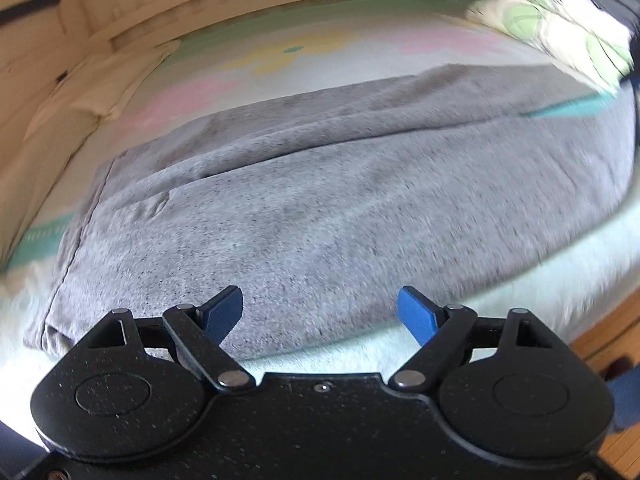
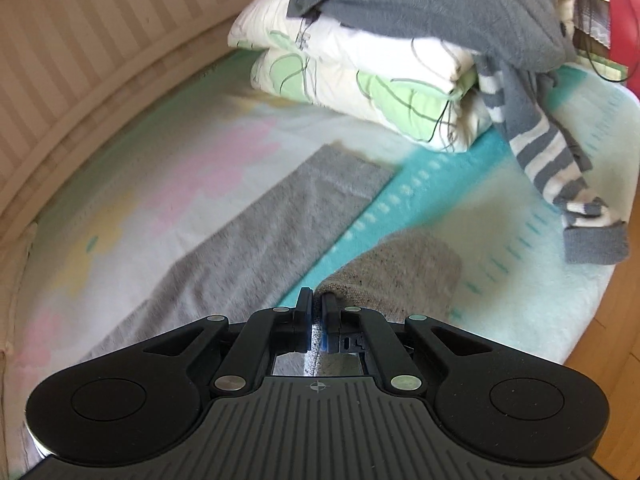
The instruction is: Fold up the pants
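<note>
The grey pants lie spread flat on the bed, on a pale blanket with pink, yellow and turquoise patches. In the left wrist view they fill most of the middle of the picture, with a long crease running across them and a stitched edge at the left end. The left tongs hover just above the near edge of the pants, their blue-tipped fingers spread wide apart with nothing between them; the picture is blurred toward the edges.

In the right wrist view one leg of the pants stretches flat away from the camera toward a folded white duvet with green shapes. The right tongs are pressed together on a fold of the grey fabric, which bunches up just beyond the fingertips and is raised off the blanket at that spot. A strip of the cloth shows between the fingers further back.

On the duvet sits a dark grey garment, and a grey and white striped sleeve trails from it down onto the blanket, well apart from the pants. A striped cream wall runs along the far side of the bed, and wooden floor shows at the right
</note>
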